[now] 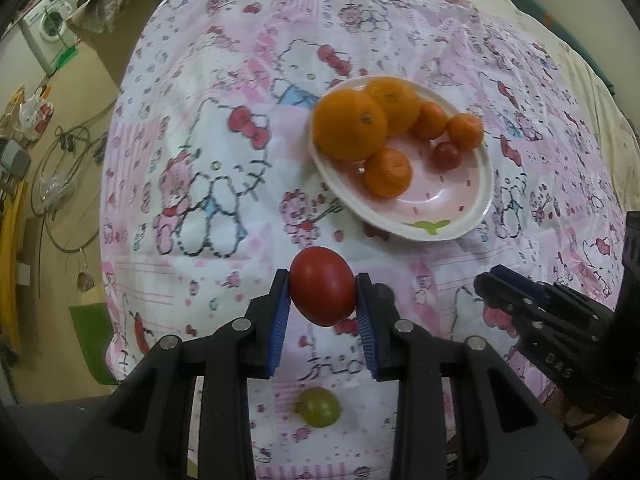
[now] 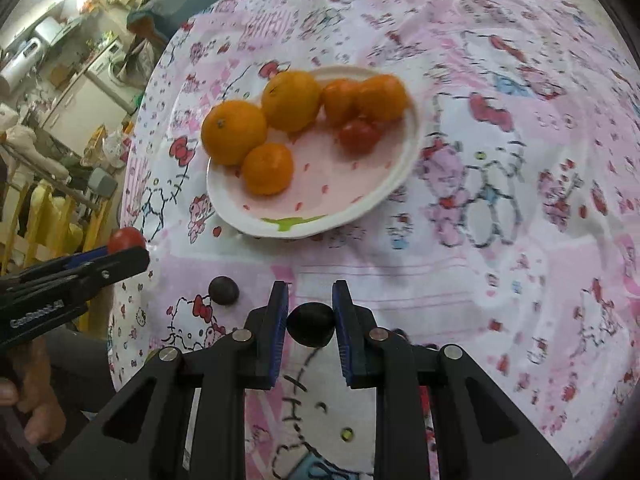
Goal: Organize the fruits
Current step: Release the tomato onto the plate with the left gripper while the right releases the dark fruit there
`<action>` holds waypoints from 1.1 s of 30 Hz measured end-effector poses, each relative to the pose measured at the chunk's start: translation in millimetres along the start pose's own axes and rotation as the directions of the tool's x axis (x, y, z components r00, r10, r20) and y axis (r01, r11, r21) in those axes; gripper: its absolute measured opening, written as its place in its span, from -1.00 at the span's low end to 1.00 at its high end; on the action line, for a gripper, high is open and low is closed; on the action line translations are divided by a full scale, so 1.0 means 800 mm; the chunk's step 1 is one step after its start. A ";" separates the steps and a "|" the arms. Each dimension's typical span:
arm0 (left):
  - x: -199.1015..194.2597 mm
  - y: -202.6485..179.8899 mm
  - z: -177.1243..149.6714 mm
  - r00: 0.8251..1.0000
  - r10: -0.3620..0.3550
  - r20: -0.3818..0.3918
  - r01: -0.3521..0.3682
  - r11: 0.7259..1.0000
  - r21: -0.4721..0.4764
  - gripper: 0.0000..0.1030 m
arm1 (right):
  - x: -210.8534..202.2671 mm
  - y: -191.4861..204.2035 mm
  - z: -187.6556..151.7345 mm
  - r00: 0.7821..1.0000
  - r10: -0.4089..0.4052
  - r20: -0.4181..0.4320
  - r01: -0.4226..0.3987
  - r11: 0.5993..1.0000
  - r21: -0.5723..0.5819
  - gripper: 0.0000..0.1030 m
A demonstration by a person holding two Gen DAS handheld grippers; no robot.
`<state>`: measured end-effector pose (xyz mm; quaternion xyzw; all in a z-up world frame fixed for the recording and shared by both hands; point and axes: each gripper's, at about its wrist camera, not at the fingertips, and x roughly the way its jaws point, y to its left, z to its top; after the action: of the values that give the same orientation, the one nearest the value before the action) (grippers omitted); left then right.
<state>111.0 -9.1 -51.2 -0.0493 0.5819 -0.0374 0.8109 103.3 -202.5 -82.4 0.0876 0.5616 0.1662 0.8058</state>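
Covering the table, a pink cartoon-cat cloth [image 1: 208,184].

Plate [image 1: 456,232]: near half bare; oranges [image 1: 350,124] crowd far side. Approach cloth [image 1: 200,280] open; dark grape [image 2: 223,290] and green grape [image 1: 319,407] lie loose.

My left gripper [image 1: 322,300] looks matt black plastic with ribbed blue pads [image 1: 280,320], pinching a glossy smooth tomato [image 1: 322,285]. At 1 o'clock I see a shiny glazed plate [image 1: 476,216], dimpled oranges [image 1: 350,124]. Wrinkled printed cloth [image 1: 200,120] covers the table. Dark matt grape [image 2: 311,323].
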 end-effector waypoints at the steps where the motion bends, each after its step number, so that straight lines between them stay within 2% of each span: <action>1: 0.000 -0.004 0.001 1.000 0.000 0.001 0.000 1.000 0.005 -0.46 | -0.007 -0.007 -0.001 1.000 0.003 0.009 -0.003 1.000 0.015 -0.54; 4: -0.002 -0.021 0.004 1.000 -0.004 0.010 0.004 1.000 0.023 -0.46 | -0.027 -0.025 -0.003 0.999 0.001 0.038 -0.003 0.999 0.054 -0.54; 9: -0.017 -0.044 0.016 0.997 -0.012 0.073 0.009 0.999 0.043 -0.46 | -0.055 -0.054 -0.001 0.997 0.021 0.077 -0.030 0.994 0.108 -0.54; 12: -0.020 -0.048 0.030 0.998 -0.025 0.060 0.023 0.999 0.046 -0.46 | -0.074 -0.066 0.005 0.993 0.056 0.103 -0.068 0.990 0.120 -0.54; 20: -0.036 -0.026 0.084 0.995 0.004 0.097 -0.006 1.000 0.016 -0.46 | -0.118 -0.084 0.063 0.976 0.092 0.200 -0.114 0.988 0.101 -0.54; 23: -0.034 -0.014 0.104 0.995 0.001 0.098 -0.003 1.000 0.019 -0.46 | -0.112 -0.092 0.080 0.969 0.127 0.210 -0.159 0.977 0.143 -0.54; 33: 0.017 -0.002 0.146 0.997 -0.066 0.033 0.067 0.997 -0.026 -0.46 | -0.061 -0.070 0.127 0.975 0.172 0.143 -0.191 0.973 0.130 -0.54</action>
<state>225.7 -7.7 -26.7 -0.0803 0.5673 -0.0556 0.8177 192.7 -267.7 -22.1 0.2071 0.5076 0.1925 0.8139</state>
